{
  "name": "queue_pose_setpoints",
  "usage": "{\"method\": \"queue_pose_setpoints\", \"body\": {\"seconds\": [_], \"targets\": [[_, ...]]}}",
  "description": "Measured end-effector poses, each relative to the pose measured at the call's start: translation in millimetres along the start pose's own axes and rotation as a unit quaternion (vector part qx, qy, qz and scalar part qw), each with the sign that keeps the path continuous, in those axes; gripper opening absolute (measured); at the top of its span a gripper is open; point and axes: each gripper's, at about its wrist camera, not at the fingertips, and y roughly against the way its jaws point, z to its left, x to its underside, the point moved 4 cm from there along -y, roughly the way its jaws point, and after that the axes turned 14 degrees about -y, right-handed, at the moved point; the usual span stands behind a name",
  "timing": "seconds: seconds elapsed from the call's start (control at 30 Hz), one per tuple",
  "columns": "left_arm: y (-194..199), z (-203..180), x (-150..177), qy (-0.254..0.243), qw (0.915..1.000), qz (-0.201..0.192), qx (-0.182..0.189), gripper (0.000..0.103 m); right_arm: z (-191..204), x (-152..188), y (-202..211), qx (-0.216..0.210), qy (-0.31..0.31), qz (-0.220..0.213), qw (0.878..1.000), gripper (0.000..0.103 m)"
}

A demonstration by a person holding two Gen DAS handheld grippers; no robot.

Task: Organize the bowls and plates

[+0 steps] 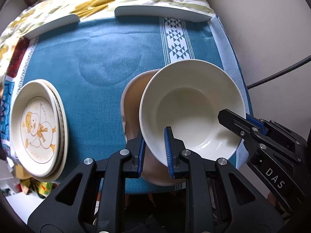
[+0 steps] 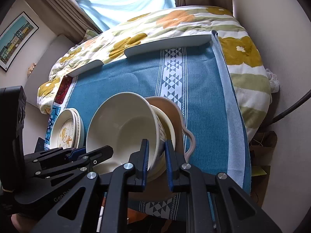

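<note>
A cream bowl (image 1: 186, 106) (image 2: 120, 126) is held by both grippers at opposite sides of its rim. My left gripper (image 1: 154, 151) is shut on the near rim, one pad inside and one outside. My right gripper (image 2: 156, 161) is shut on the bowl's wall in the same way; its fingers (image 1: 243, 124) show at the bowl's right edge in the left wrist view. The bowl sits tilted over a pink handled bowl (image 1: 132, 101) (image 2: 171, 108) on the table. Whether the two touch I cannot tell. A stack of plates (image 1: 38, 124) (image 2: 64, 132) lies left, a duck picture on top.
A blue patterned tablecloth (image 1: 97, 58) (image 2: 204, 116) covers the table. Two white raised edges (image 1: 161, 11) (image 2: 167, 42) line its far side, with a flowered quilt (image 2: 243, 58) behind. The wall and a dark cable (image 1: 281, 71) are to the right.
</note>
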Motion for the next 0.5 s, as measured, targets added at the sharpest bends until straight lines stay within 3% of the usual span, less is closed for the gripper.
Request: {"method": "queue_pose_setpoints", "body": {"seconds": [0.5], "targets": [[-7.0,-10.2,-7.4,-0.055,0.9961,0.01,-0.068,0.016,-3.5,0.3,-1.2,0.006,-0.008,-0.004,1.0,0.015]]}}
